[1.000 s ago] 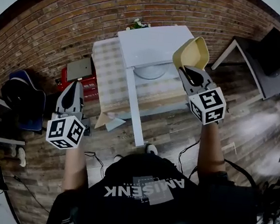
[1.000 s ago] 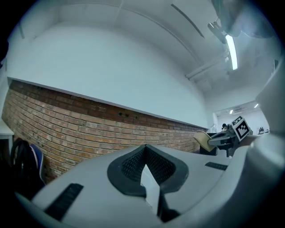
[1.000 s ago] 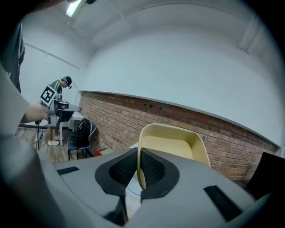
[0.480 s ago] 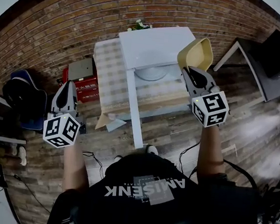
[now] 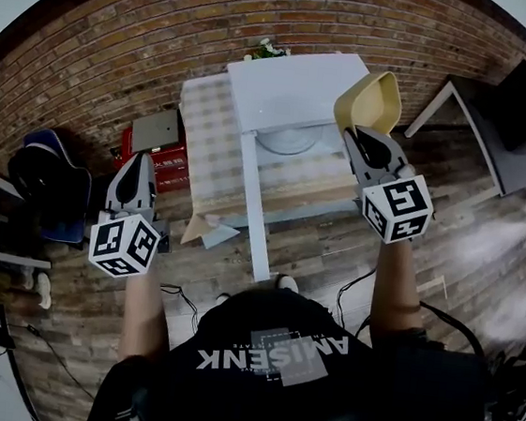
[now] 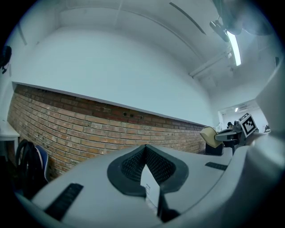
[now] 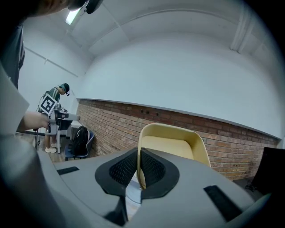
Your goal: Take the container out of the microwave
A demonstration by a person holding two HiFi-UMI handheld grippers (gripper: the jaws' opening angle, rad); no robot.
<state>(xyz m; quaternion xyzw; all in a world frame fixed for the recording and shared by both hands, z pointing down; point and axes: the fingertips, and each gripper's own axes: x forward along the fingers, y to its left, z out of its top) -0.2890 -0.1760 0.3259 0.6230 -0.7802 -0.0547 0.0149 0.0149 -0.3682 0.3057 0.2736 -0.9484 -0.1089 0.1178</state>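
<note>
The fingers [image 7: 119, 170] of your right gripper [image 7: 139, 156] are clenched on one wall of the yellow container [image 7: 171, 143]. It juts past their tips, tilted, in the air by the white microwave's [image 5: 292, 84] right corner. Your left gripper [image 6: 145, 153] is pressed together, empty, well apart.

Yellow, white, brick red
A pale yellow plastic container [image 5: 370, 99] contrasts with the white boxy microwave [image 5: 292, 81], beige-and-white checked tabletop [image 5: 205, 142] and red-brown brick wall [image 5: 122, 38].
</note>
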